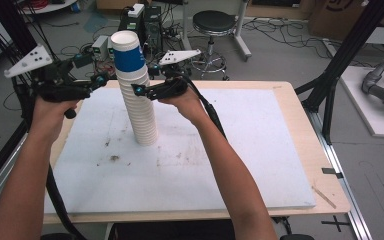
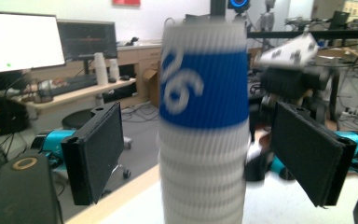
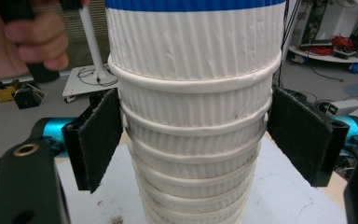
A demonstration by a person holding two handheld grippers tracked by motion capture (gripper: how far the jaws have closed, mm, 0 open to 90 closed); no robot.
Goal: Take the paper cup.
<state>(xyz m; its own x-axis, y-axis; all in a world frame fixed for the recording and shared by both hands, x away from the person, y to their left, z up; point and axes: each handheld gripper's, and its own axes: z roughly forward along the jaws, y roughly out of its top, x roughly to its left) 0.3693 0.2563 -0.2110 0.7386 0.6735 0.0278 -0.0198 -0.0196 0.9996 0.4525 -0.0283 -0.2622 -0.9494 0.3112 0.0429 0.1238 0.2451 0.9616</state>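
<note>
A tall stack of white ribbed paper cups (image 1: 144,117) stands on the white board (image 1: 260,150), leaning slightly left. Its top cup (image 1: 128,56) wears a blue band. My right gripper (image 1: 139,90) comes in from the right just below that cup. In the right gripper view both pads (image 3: 100,140) press on the rims of the stack (image 3: 196,154), so the right gripper (image 3: 196,135) is shut on it. My left gripper (image 1: 100,79) is held high at the left. In the left gripper view its jaws stand open on either side of the blue-banded cup (image 2: 204,93), with a gap on each side.
The white board lies on a wooden table (image 1: 327,170). Behind the table, on the floor, are a black stool (image 1: 214,22), boxes of electronics (image 1: 145,20) and cables. A black frame post (image 1: 340,65) stands at the right.
</note>
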